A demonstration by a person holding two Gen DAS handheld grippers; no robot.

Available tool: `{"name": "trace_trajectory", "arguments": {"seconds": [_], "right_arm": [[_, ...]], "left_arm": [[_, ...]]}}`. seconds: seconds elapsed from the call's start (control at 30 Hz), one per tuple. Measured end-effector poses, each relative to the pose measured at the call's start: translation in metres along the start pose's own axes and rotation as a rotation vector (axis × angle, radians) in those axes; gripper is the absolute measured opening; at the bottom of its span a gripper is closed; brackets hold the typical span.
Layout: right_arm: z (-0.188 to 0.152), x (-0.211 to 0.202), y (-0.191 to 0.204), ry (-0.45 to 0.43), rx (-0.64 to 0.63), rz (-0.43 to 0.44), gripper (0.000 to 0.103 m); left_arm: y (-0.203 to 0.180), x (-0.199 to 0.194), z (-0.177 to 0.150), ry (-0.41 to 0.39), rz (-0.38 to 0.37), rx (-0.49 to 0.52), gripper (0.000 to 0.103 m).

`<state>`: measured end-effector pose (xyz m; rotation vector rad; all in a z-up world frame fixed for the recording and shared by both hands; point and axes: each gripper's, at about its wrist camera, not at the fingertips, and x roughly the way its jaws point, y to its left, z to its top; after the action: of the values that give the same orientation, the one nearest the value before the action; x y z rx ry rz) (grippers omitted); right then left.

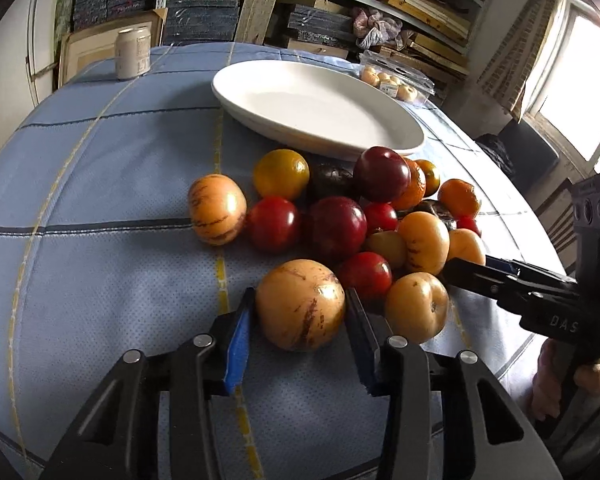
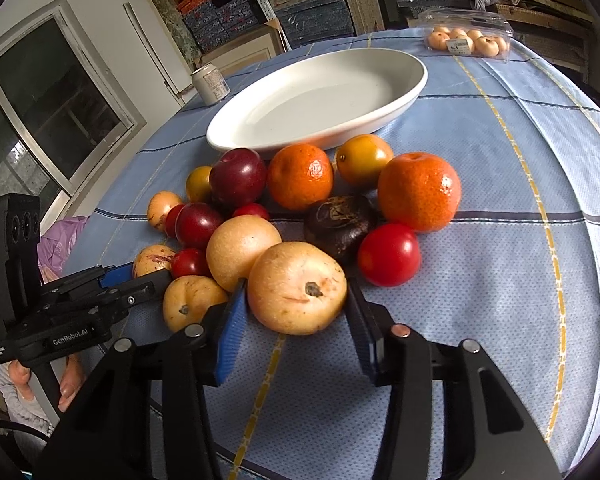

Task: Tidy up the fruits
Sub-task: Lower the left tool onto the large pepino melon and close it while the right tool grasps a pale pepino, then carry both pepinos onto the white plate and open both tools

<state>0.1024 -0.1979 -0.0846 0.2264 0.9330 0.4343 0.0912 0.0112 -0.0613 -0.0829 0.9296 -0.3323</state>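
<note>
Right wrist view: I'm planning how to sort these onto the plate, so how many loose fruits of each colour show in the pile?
Tan-yellow: 5
Orange: 2
Yellow-green: 2
Dark red: 2
Bright red: 4
Dark brown: 1
Total: 16

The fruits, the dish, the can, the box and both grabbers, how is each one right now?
Left hand-held gripper: shut on a streaked yellow pepino melon.
Right hand-held gripper: shut on a pale yellow round fruit.
White oval ceramic dish: empty.
Pile of mixed fruits: loose on the blue checked tablecloth.
White drink can: upright.
Clear plastic clamshell box: closed, small fruits inside.
</note>
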Motion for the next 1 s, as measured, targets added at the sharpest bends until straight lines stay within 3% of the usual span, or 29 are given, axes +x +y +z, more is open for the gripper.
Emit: {"name": "trace_trajectory", "arguments": {"seconds": [0.33, 0.53, 0.63, 0.8, 0.9, 1.0], "right_arm": [[-0.001, -0.01, -0.001, -0.036, -0.003, 0.023, 0.046], [0.001, -0.025, 0.0, -0.091, -0.001, 0.036, 0.046], [0.027, -0.049, 0.009, -0.133, -0.048, 0.02, 0.046], [0.105, -0.078, 0.032, -0.27, -0.135, -0.061, 0.046], [0.141, -0.05, 0.031, -0.271, -0.142, -0.11, 0.046], [0.154, -0.002, 0.016, -0.202, -0.096, -0.141, 0.046]], "left_arm": [[0.0, 0.0, -0.001, -0.011, 0.013, 0.003, 0.044], [-0.002, -0.023, 0.009, -0.093, 0.044, -0.011, 0.044], [-0.009, -0.04, 0.04, -0.135, 0.082, 0.02, 0.044], [-0.027, -0.046, 0.11, -0.211, 0.132, 0.049, 0.044], [-0.028, -0.016, 0.133, -0.188, 0.159, 0.032, 0.044], [-0.018, 0.021, 0.145, -0.125, 0.164, -0.024, 0.044]]}}
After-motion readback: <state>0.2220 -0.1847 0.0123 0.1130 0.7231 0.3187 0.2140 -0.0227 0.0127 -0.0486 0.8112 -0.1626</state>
